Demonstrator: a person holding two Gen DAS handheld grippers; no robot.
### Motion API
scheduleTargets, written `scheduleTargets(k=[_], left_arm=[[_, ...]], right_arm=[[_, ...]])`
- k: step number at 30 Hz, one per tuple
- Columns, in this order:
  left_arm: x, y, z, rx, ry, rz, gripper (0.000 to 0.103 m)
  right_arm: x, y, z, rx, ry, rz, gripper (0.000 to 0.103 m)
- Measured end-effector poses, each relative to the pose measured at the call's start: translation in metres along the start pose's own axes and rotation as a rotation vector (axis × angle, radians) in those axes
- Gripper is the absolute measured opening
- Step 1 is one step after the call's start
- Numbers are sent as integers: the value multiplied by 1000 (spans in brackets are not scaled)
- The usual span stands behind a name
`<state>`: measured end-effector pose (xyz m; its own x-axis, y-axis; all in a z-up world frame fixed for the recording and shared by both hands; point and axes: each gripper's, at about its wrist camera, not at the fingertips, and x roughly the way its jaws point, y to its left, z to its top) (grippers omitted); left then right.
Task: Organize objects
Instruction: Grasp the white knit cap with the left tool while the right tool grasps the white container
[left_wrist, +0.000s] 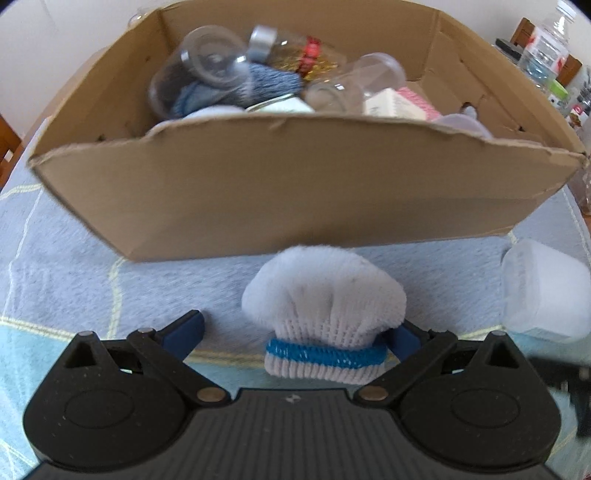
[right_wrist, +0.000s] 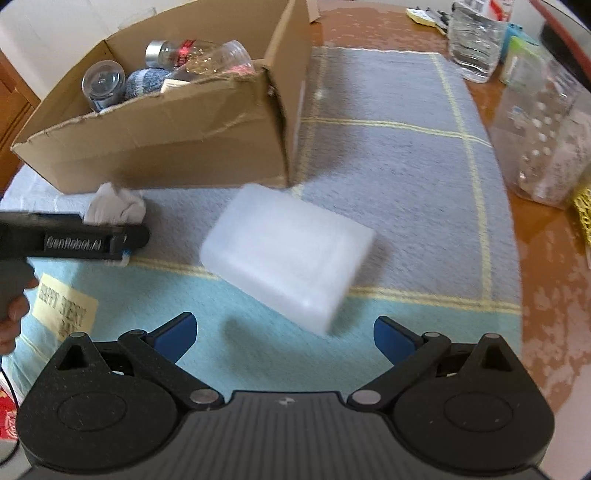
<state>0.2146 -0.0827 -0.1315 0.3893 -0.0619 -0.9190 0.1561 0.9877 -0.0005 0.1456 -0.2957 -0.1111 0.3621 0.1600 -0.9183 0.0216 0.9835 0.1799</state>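
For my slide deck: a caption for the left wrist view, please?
Open left gripper around a rolled white sock before the filled cardboard box.

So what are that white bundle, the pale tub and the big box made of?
The bundle looks like knitted fabric, probably a sock: ribbed stitches, fuzzy top, blue band. The tub seems to be matte, frosted plastic: milky and translucent, though blurred. The box is plain brown cardboard with a torn, ragged rim.
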Motion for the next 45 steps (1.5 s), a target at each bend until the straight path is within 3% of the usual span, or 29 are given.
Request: scheduleTargets(k=[10, 22, 45], left_arm=[[-3, 9, 0, 10, -5, -5, 102], [1, 0, 3, 61, -31, -20, 101], [-9, -2, 8, 64, -42, -73, 78]], right_arm=[[23, 15, 35, 35, -20, 4, 103], [37, 25, 38, -81, -9, -162, 103], [34, 23, 42, -73, 3, -143, 102]])
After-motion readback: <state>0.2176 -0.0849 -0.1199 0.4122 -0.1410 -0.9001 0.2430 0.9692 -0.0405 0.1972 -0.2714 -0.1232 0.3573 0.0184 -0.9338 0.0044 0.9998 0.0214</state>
